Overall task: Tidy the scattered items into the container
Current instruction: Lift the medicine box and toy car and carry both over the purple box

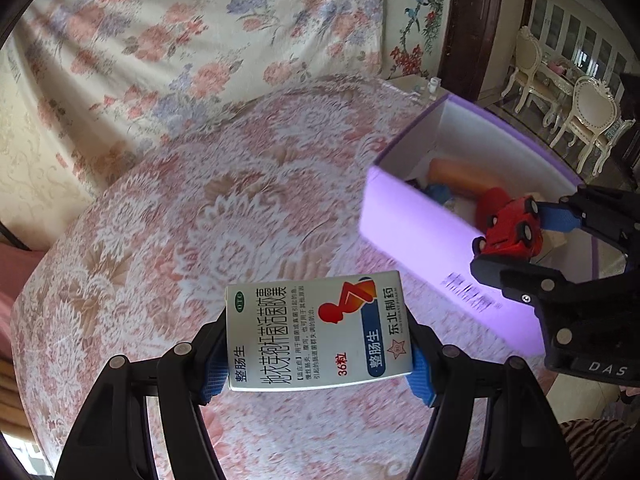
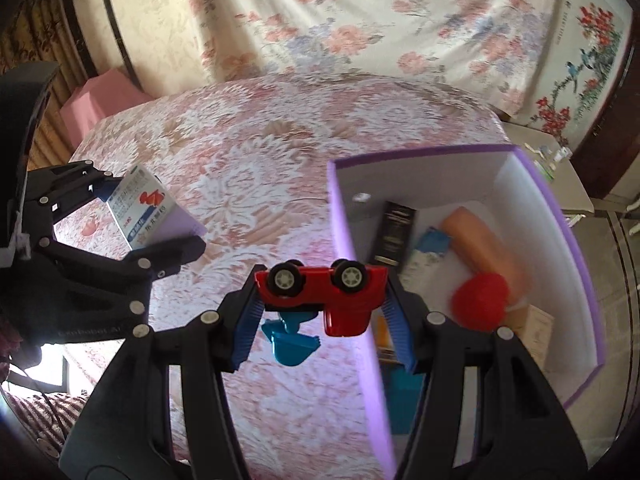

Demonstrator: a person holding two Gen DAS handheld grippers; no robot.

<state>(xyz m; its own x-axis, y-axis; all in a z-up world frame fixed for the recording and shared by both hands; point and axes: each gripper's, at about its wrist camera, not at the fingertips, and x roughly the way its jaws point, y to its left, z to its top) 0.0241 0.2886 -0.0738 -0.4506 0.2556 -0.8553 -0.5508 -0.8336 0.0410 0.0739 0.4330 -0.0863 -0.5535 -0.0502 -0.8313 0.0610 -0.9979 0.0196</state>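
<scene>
Left gripper: jaws spread to the width of a medicine carton and pinching it by its two narrow sides, blue pads flat against the cardboard. Printed face of the carton toward the wrist camera; white with a red figure graphic and a blue band. Carton is held above the round table, which carries a pink-and-white floral cloth; it is clear of the surface, left of the container.

Right gripper: jaws partly closed on a red toy truck, gripped end to end between the blue ribbed pads. Truck is turned so both visible wheels face the right wrist camera. A blue scoop part hangs below it. Truck sits over the near left wall of the purple box, roughly at the rim, seen in both views.

Purple box: open top, white inside, standing on the table at the right side. Contents visible: an orange tube with a red cap, a black carton, a blue-and-white packet, and other cartons partly hidden behind the right gripper's finger.

Beyond the table: floral fabric hung as backdrop, a bird-and-blossom painted panel, pale dining chairs in the far room.
</scene>
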